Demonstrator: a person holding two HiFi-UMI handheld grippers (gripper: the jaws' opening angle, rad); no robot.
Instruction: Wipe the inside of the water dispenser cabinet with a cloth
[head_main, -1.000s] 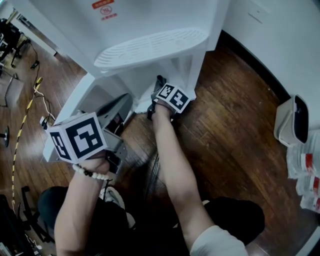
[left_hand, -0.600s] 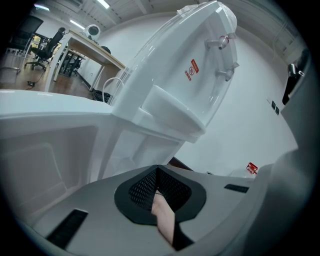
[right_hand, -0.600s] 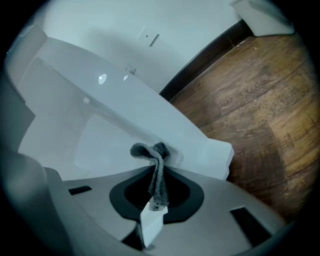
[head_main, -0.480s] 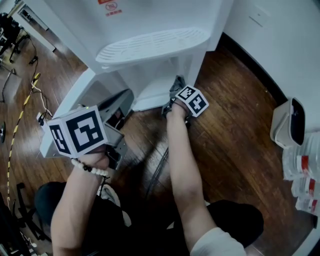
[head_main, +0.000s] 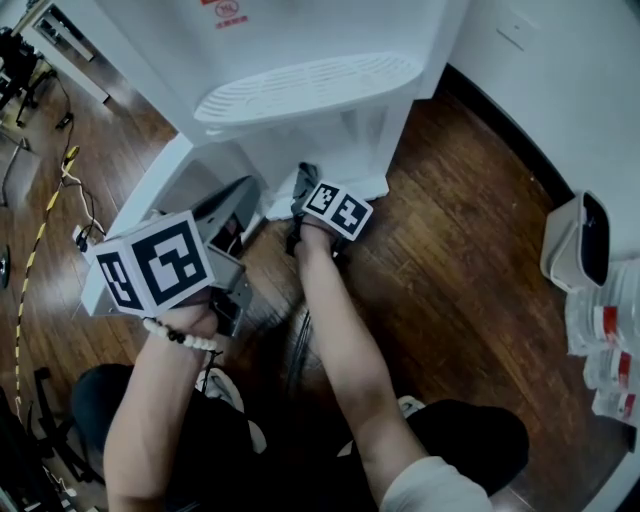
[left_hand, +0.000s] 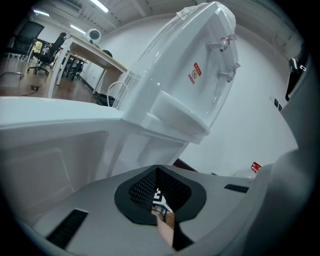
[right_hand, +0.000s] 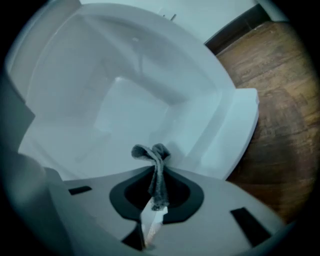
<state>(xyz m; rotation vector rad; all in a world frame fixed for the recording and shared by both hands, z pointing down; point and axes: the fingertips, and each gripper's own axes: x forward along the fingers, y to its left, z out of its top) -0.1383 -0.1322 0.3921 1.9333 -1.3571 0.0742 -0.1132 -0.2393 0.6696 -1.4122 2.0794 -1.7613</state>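
Note:
The white water dispenser (head_main: 300, 60) stands on a wood floor with its lower cabinet (right_hand: 125, 95) open and the white door (head_main: 135, 225) swung out to the left. My right gripper (head_main: 306, 185) reaches into the cabinet's mouth and is shut on a grey cloth (right_hand: 151, 152), a tuft of which pokes out past the jaws (right_hand: 155, 172) over the white cabinet floor. My left gripper (head_main: 245, 205) hovers by the open door, its jaws together with nothing between them (left_hand: 157, 170). The dispenser's drip tray (left_hand: 180, 112) and taps show in the left gripper view.
A white bin (head_main: 575, 245) stands by the wall at the right, with stacked packs (head_main: 605, 350) below it. Cables (head_main: 45, 230) trail over the floor at the left. A desk and chairs (left_hand: 85, 52) stand further off. The person's legs fill the lower frame.
The right gripper with the cloth swung right to the cabinet's right edge, then back left into the opening. The left gripper has hardly moved.

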